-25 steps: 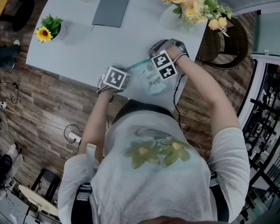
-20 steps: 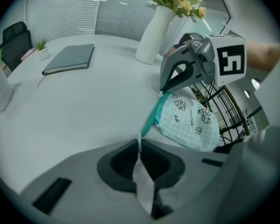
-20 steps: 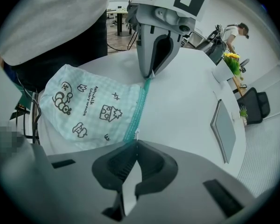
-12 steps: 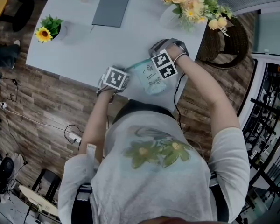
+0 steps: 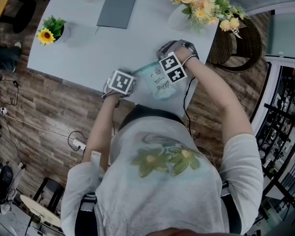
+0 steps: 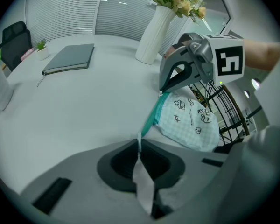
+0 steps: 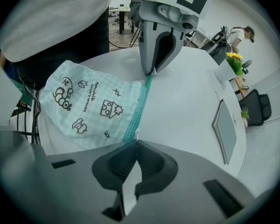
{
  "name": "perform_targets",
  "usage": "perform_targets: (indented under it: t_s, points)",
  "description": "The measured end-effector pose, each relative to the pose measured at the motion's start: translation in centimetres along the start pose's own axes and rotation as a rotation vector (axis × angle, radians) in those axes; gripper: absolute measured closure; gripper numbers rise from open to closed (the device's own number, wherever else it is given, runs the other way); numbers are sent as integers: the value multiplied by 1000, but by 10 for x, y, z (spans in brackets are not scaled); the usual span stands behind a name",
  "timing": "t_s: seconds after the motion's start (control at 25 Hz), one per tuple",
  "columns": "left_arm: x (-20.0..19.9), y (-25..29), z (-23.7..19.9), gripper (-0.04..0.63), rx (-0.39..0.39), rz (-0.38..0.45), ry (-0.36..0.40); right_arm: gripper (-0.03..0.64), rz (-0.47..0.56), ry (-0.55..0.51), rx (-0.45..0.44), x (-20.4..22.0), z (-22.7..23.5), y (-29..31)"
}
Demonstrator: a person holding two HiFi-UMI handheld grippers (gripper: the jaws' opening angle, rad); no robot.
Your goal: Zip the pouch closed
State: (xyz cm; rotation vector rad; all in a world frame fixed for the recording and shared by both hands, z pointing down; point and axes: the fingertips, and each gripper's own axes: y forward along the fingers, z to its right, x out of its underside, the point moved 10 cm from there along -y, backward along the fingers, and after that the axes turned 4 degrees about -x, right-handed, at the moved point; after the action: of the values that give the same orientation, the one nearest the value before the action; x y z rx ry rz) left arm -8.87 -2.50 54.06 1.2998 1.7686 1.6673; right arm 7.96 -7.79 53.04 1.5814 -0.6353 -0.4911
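Nothing has changed over the last second. Both hands are where they were, and the pouch has not shifted on the table.

The left gripper points steeply down, its fingers pressed together on one end of the teal zip. A thin pale corner of that end is caught between them. The right gripper points almost straight down at the other end. Its fingers are also pressed tight, pinching the zip where a small pale tab shows; we take that tab for the pull, though it is too small to be sure.

The zip runs straight and fairly taut from one gripper to the other. The pouch lies at the near edge of the table, with its checked, printed body spread toward us and partly over the edge.

Since the hands have stayed well apart at opposite ends and the zip lies flat as a narrow band, we judge that the pull has run its full length, or is very close to it. The stillness looks like a hold at the end of the stroke, not a stall halfway. We cannot see the teeth well enough to confirm that they have met all along.

A grey notebook lies far back on the table, well apart from the work.
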Motion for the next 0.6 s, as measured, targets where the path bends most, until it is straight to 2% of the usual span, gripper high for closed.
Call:
perform_targets:
  t_s: [0.6]
  points:
    - [0,0,-1,572,1,-10,0,600,-6,6,-7,8,-3,-2]
